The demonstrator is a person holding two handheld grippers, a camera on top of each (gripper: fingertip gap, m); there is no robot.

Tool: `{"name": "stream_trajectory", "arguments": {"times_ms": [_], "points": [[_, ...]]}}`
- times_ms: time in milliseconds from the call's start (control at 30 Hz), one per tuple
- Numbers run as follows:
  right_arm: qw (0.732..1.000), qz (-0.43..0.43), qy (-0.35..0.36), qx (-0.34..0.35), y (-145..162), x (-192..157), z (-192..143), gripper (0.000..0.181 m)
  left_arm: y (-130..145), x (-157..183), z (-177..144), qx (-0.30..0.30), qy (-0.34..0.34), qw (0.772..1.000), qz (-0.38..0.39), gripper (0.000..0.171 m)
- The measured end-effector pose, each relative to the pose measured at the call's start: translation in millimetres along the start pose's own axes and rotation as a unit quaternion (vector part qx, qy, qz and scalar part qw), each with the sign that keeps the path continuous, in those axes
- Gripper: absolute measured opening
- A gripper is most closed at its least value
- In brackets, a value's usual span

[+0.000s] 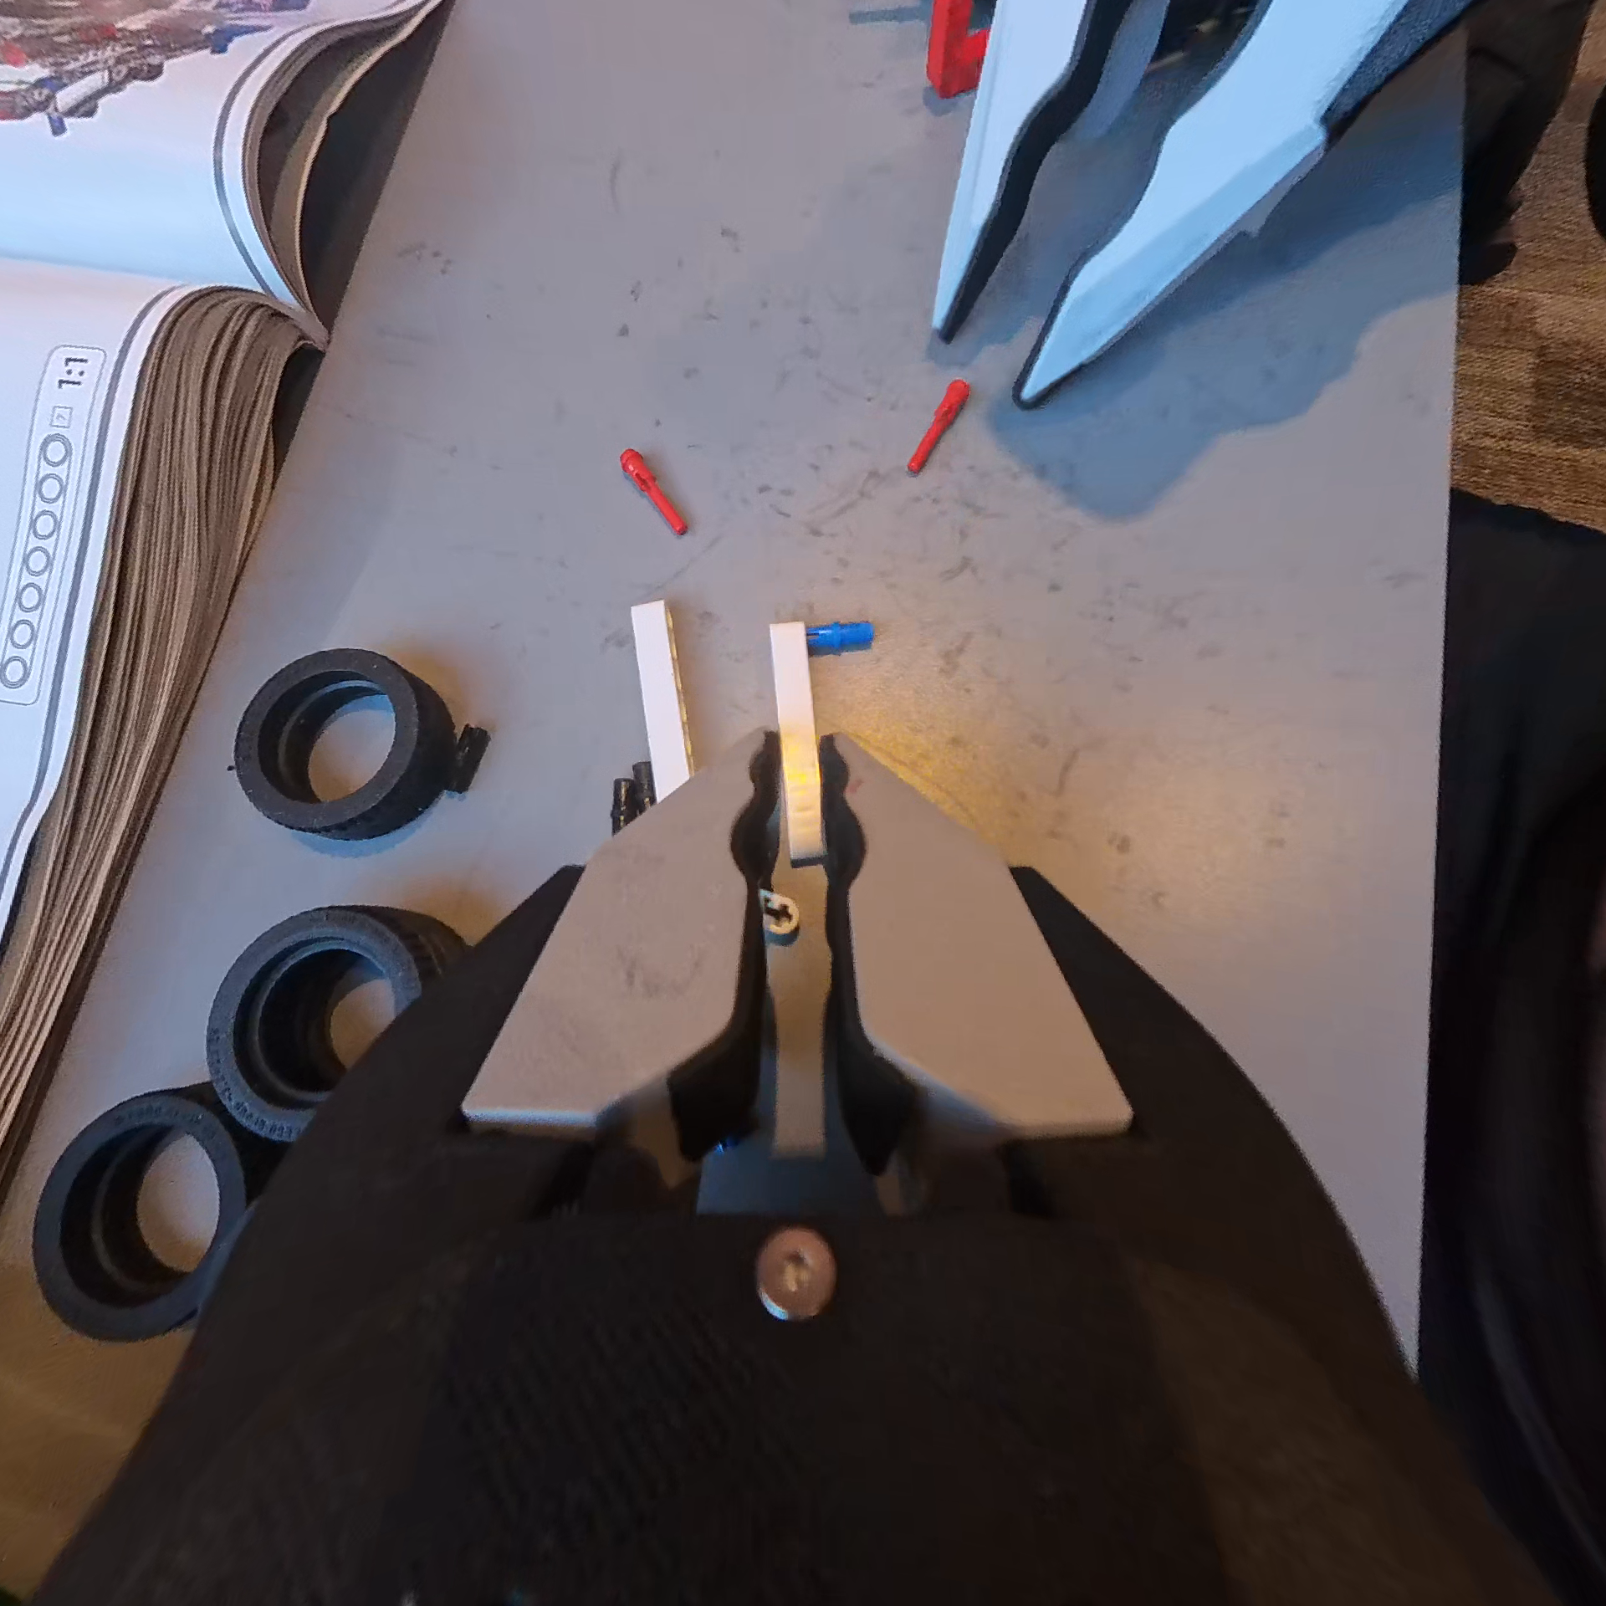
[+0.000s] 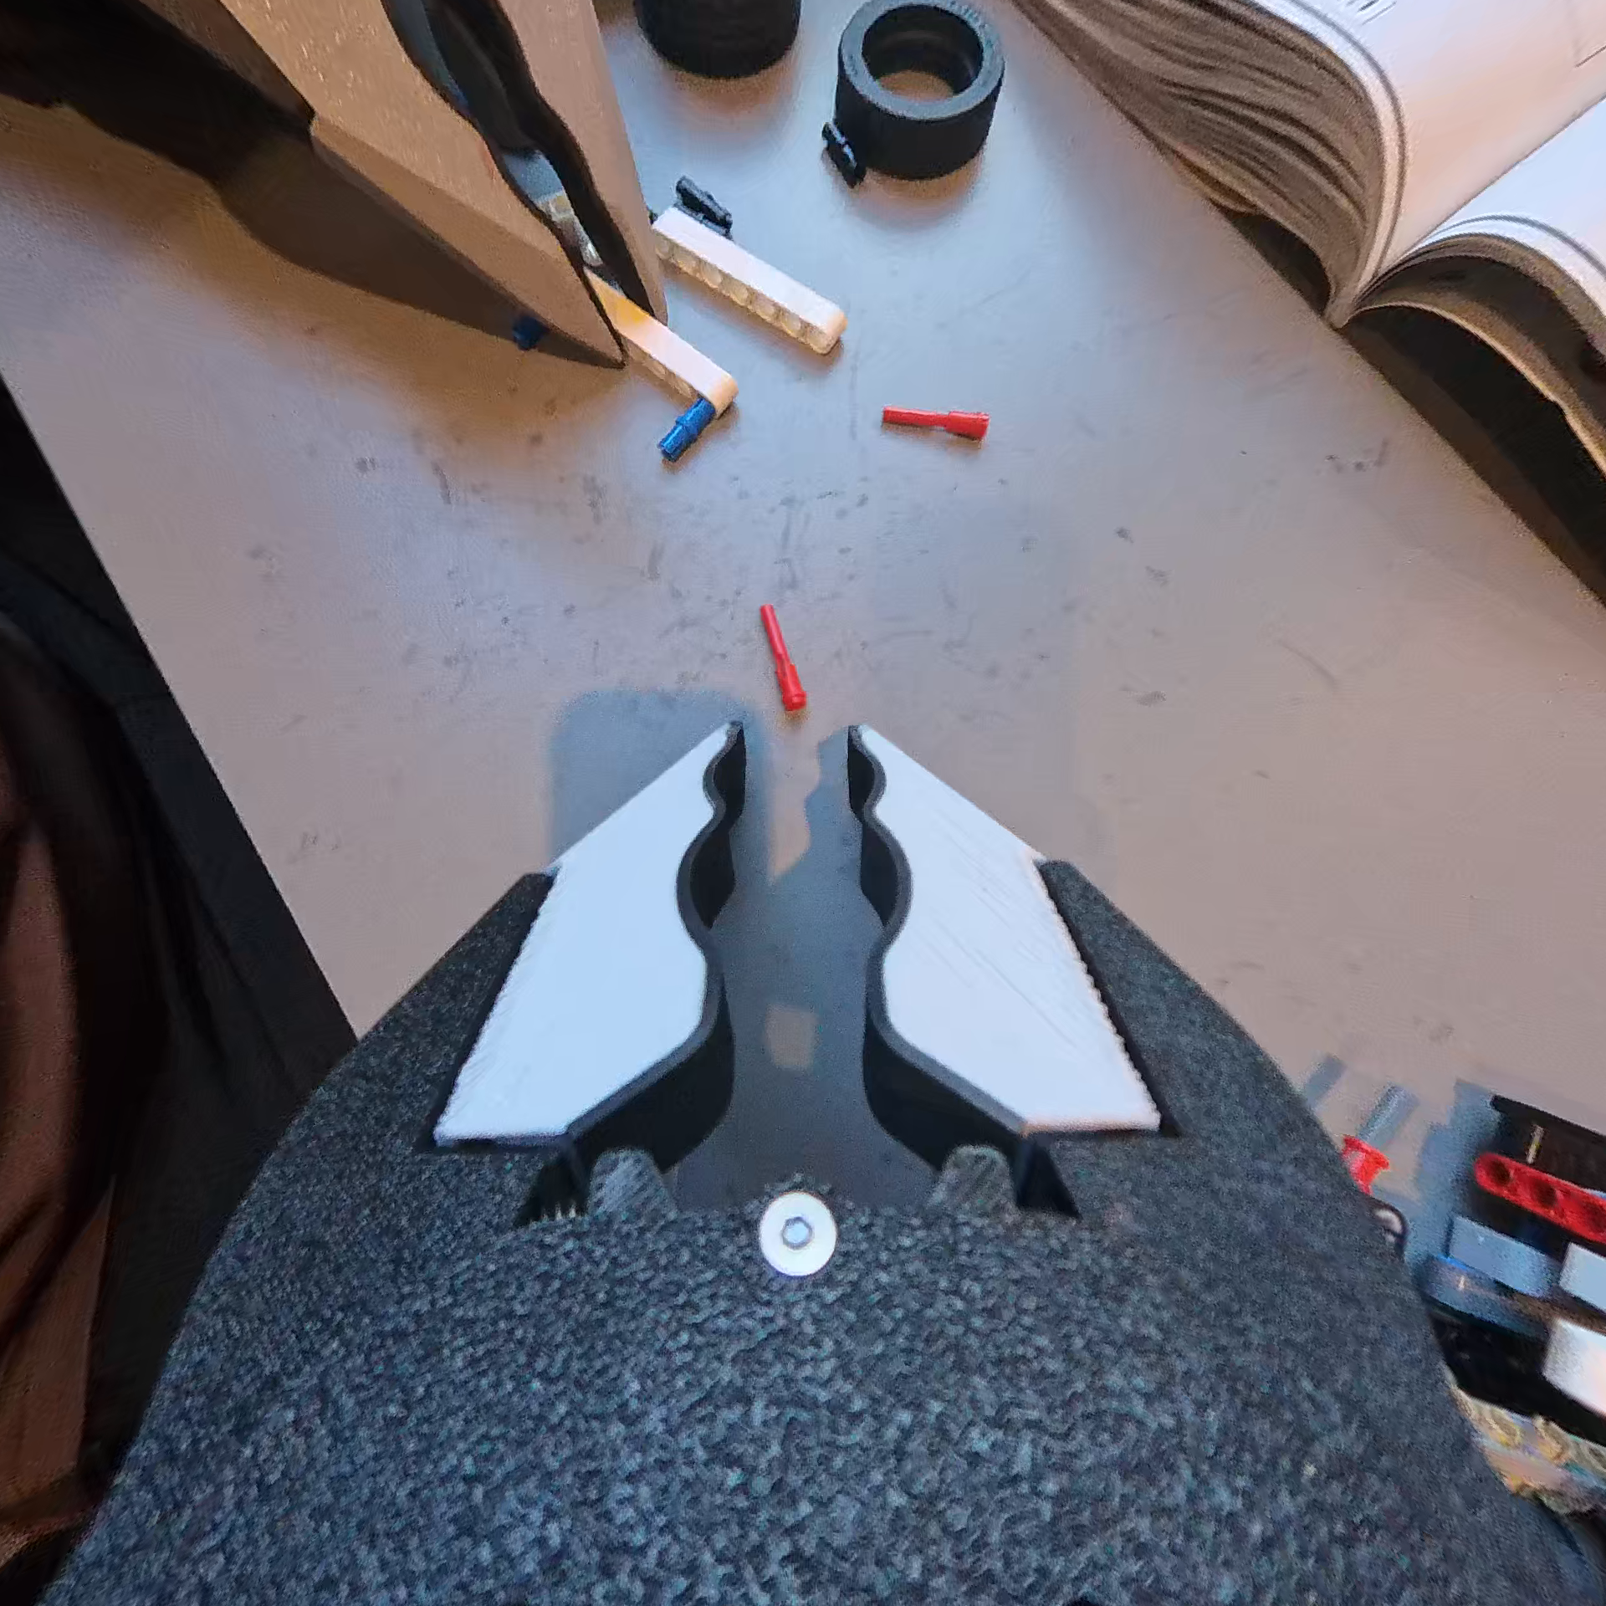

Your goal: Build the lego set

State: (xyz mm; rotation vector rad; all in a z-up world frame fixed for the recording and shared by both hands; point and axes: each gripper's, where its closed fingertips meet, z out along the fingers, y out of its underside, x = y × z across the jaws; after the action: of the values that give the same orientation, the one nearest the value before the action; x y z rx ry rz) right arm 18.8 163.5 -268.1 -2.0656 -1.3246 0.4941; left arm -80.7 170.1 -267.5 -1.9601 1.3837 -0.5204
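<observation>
Tabletop (image 1: 1086, 608) is grey and scuffed, with an open instruction book (image 1: 130, 391) and black tyres (image 1: 335, 752) along its edge. My left gripper (image 1: 798, 739) clamps a white beam (image 1: 795, 695) carrying a blue pin (image 1: 839, 636). My right gripper (image 2: 795, 739) stands apart and empty, just short of a red pin (image 2: 785, 660).

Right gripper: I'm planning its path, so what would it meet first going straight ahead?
Probably the near red pin, just beyond the open right gripper and about centred; its height above the table is unclear.
</observation>
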Motion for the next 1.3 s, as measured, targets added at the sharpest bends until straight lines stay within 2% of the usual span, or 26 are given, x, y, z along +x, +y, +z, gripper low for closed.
{"name": "stream_trajectory", "arguments": {"times_ms": [233, 367, 467, 567, 667, 867, 1033, 1100, 1300], "points": [[1.000, -0.004, -0.003, -0.001, -2.4, -0.5, 3.4, 0.020, 0.2, 4.3, -0.4, -0.001, 0.017, 1.000, -0.010, 0.008], [1.000, -0.002, -0.008, 0.009, -14.6, 4.2, 7.9, 0.020, -0.2, 8.8, 0.1, -0.001, 0.031, 0.999, -0.014, 0.009], [1.000, -0.010, 0.002, -0.015, -14.0, 7.2, 15.3, 0.020, -0.6, 11.9, 0.5, -0.001, 0.035, 0.999, -0.009, 0.006], [1.000, -0.011, -0.004, -0.016, -14.6, 4.5, 16.2, 0.004, -1.0, 13.3, 0.8, -0.002, 0.033, 0.999, -0.003, 0.006], [1.000, -0.014, 0.008, -0.015, -14.4, 2.4, 16.3, 0.000, -1.9, 18.5, 1.5, -0.002, 0.045, 0.999, -0.008, 0.006], [0.999, -0.028, 0.022, -0.025, -16.5, 2.7, 16.0, 0.011, -2.0, 19.6, 1.5, -0.003, 0.038, 0.999, 0.001, 0.006], [0.999, -0.040, 0.021, -0.030, -20.2, 7.9, 19.2, 0.012, -2.1, 20.1, 1.6, 0.000, 0.045, 0.999, -0.003, 0.006], [0.999, -0.043, 0.004, -0.031, -21.1, 4.6, 22.0, 0.005, -2.0, 20.4, 1.4, 0.001, 0.048, 0.999, -0.006, 0.006], [0.999, -0.037, 0.008, -0.028, -21.2, 0.9, 21.9, 0.004, -2.1, 22.2, 1.4, 0.000, 0.048, 0.999, -0.005, 0.006]]}}
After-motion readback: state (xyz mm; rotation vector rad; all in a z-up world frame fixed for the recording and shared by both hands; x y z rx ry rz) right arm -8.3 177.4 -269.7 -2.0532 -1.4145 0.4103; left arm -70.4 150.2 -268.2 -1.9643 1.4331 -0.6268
